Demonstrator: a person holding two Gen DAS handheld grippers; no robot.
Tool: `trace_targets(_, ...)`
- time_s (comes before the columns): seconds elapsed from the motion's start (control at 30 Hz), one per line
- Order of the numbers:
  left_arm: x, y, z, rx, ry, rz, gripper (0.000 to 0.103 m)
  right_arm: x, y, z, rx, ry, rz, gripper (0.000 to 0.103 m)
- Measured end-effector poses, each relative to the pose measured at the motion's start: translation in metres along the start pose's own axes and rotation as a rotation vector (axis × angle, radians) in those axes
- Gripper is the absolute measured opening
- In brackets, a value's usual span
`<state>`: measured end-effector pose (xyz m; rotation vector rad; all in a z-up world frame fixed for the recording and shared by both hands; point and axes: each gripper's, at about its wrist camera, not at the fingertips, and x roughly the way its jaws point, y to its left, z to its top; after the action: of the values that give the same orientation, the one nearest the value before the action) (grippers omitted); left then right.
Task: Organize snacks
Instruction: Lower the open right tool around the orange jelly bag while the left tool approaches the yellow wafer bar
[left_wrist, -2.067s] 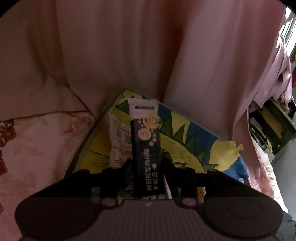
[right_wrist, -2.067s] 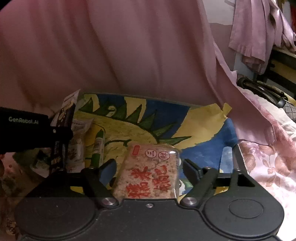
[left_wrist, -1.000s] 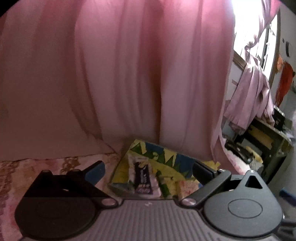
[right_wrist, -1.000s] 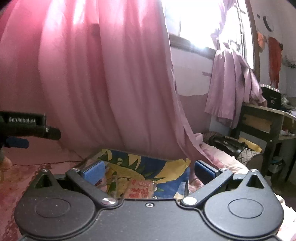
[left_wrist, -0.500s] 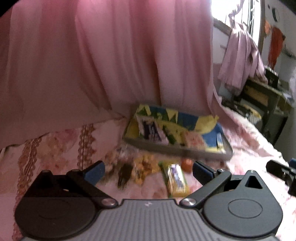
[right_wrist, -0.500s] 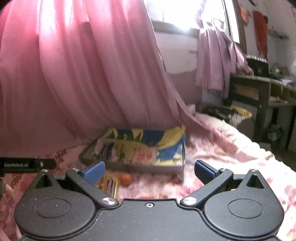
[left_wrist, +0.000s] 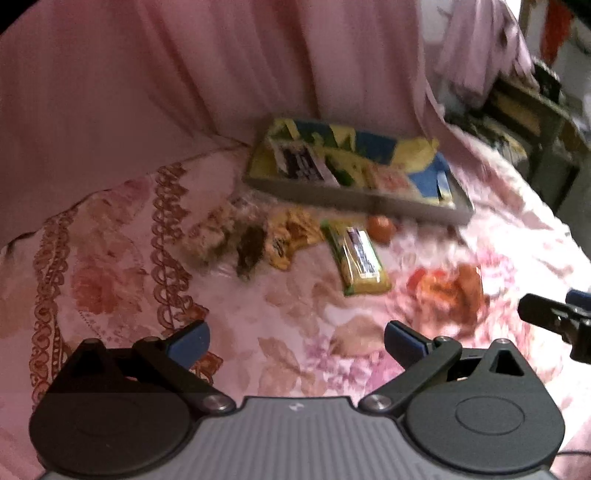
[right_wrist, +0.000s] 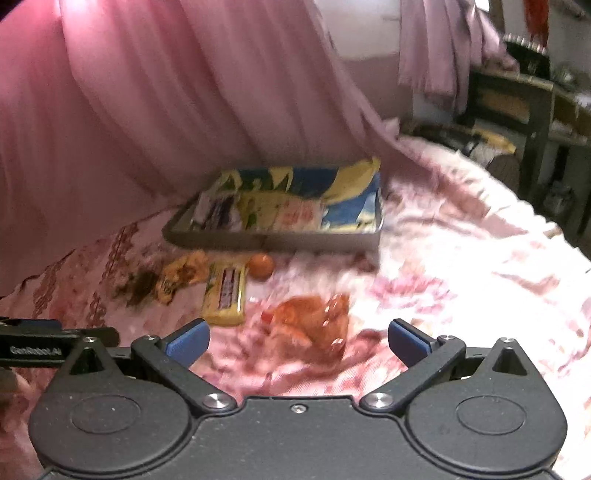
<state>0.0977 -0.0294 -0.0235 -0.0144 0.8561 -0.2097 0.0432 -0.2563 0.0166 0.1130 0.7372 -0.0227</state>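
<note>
Our right gripper (right_wrist: 297, 341) and left gripper (left_wrist: 295, 341) both hold their fingers wide, empty. The clear crinkly packet of orange-red snack (right_wrist: 314, 326) lies on the pink flowered bed (right_wrist: 461, 258), just before the right gripper. It seems light, soft, slippery; we should pinch its middle gently.

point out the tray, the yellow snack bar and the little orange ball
tray (right_wrist: 273, 242): right wrist view, on its grey front wall
yellow snack bar (right_wrist: 226, 291): right wrist view, middle of the wrapper
orange ball (left_wrist: 380, 228): left wrist view, its centre
</note>
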Motion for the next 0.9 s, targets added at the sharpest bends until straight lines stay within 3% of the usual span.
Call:
trace_targets(0.13,0.012,-0.006,0.0,0.05,0.055,-0.001,0.103,0.019,-0.005,0.001,0.035,0.108,0.013,0.102)
trace_targets(0.37,0.03,-0.005,0.006,0.054,0.091,-0.007,0.103,0.055,-0.015,0.001,0.106,0.261,0.019,0.102)
trace_targets(0.6,0.051,-0.009,0.02,0.058,0.054,-0.045,0.103,0.082,-0.015,0.011,0.007,0.279,-0.029,0.102)
trace_targets(0.9,0.086,-0.021,0.034,0.074,0.007,-0.061,0.103,0.114,-0.01,0.024,-0.137,0.216,-0.018,0.102)
